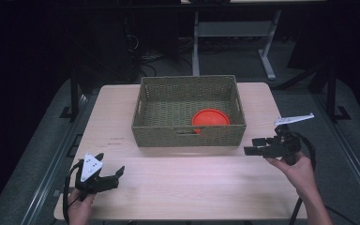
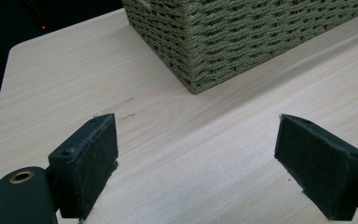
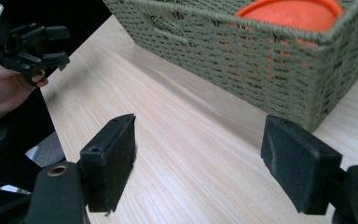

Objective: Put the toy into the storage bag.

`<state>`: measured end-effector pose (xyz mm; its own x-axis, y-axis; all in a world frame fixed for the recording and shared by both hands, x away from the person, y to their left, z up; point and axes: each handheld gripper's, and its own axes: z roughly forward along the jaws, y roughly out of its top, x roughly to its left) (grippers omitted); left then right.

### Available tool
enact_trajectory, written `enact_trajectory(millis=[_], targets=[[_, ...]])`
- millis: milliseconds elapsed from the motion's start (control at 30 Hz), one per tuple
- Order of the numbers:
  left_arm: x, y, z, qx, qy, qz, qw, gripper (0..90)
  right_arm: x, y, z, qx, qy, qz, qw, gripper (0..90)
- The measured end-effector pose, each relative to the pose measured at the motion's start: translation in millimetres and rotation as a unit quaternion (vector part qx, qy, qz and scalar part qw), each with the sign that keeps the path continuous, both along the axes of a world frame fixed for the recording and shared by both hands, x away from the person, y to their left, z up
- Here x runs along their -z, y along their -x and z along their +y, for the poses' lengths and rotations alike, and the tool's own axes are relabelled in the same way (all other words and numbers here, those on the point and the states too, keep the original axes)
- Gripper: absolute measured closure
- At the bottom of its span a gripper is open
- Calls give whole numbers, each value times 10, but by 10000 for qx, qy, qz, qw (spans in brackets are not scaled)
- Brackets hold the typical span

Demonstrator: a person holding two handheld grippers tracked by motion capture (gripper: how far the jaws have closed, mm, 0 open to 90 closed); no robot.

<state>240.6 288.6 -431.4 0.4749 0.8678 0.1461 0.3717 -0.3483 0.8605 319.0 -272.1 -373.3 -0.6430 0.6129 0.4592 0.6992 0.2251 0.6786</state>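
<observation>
Overhead and jaw-level views, shared basket [image 1: 189,112]

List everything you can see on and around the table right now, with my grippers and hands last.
Table: one, light wood, centre of the high view.
Basket: one, olive-green woven, on the far middle of the table.
Disc: one, orange, round, inside the basket at its near right; whether plate or lid cannot be told.
Desk frame: one, grey metal, on the floor beyond the table.
Left gripper: one, black, grey plate on top, over the table's near-left corner, open, holding nothing.
Right gripper: one, black, right of the basket, open, holding nothing.
Hands: two, left hand, right hand, at the near edge.
</observation>
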Motion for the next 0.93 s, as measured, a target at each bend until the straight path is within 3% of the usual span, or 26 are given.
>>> enact_trajectory(millis=[533, 733, 933], targets=[[2, 4, -3, 6, -10, -4, 10000, 128, 227, 126, -89, 40, 94, 158, 9998, 233], [3, 3, -5, 4, -12, -2, 10000, 128, 352, 188, -150, 58, 8, 230, 9997, 231], [6, -6, -2, 5, -24, 10, 10000, 128, 494, 330, -200, 124, -155, 132, 9997, 218]])
